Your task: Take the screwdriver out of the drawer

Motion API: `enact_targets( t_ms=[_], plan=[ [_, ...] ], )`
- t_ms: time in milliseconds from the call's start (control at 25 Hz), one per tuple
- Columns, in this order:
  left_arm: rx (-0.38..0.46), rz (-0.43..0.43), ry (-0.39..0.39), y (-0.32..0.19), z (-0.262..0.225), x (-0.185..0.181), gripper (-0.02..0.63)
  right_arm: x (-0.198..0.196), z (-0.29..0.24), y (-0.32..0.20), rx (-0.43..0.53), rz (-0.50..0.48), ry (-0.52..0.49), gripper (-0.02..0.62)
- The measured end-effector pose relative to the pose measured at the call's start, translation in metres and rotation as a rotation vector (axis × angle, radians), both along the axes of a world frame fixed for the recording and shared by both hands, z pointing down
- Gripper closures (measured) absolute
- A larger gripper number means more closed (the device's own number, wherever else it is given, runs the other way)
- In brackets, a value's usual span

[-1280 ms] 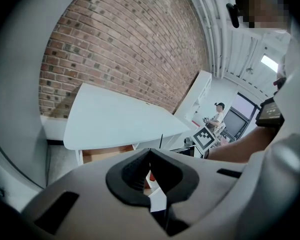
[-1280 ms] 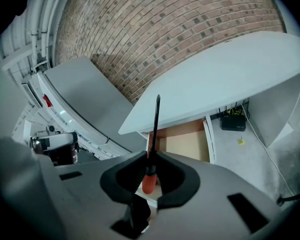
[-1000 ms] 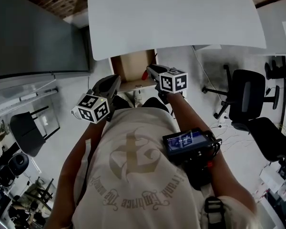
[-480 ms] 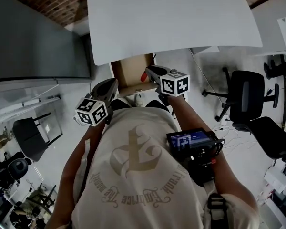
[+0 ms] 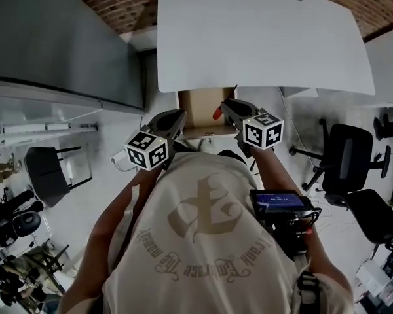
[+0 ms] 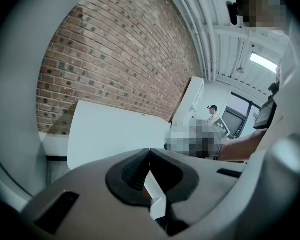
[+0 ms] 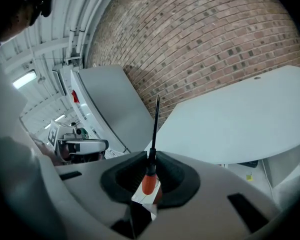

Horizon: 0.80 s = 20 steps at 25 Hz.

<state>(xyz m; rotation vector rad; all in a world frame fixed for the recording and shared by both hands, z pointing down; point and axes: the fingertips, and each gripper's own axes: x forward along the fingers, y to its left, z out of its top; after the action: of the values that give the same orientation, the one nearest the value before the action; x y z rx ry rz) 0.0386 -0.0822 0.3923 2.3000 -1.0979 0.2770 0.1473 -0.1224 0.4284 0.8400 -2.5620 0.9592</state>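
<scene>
My right gripper [image 7: 151,156] has its two dark ribbed pads pressed onto the screwdriver [image 7: 148,176], a slim tool with an orange plastic handle and a thin black metal shaft. I pinch it just where handle meets shaft, so the handle sits back between my pads and the shaft stands out past my tips, against the red brick wall [image 7: 205,39] and beside the flat white desk top [image 7: 240,119]. In the head view the orange handle shows at the right edge of the open drawer [image 5: 200,106], a shallow box with a brown inside, pulled out from under the near edge of the desk top, towards that edge's left end. My left gripper [image 6: 150,154] has its pads closed tip to tip with nothing between them, and in the head view it hangs just by the drawer's front left corner, apart from the screwdriver. Each of my grippers carries its white cube with black square markers, the right cube [image 5: 262,129] and the left cube [image 5: 148,151], both on my side of the drawer's front. A tall grey panel [image 5: 59,38] stands left of the desk, and a black office chair [image 5: 344,152] sits well apart on the floor to the right. A black device with a lit blue screen [image 5: 280,201] rides at my right forearm.
</scene>
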Motion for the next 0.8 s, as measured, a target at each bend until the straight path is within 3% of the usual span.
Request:
enact_targets(
  t_ms=[800],
  plan=[
    [-0.003, 0.033, -0.015, 0.010, 0.005, -0.003, 0.584, -0.016, -0.041, 0.021, 0.121, -0.098, 0.032, 0.526]
  ],
)
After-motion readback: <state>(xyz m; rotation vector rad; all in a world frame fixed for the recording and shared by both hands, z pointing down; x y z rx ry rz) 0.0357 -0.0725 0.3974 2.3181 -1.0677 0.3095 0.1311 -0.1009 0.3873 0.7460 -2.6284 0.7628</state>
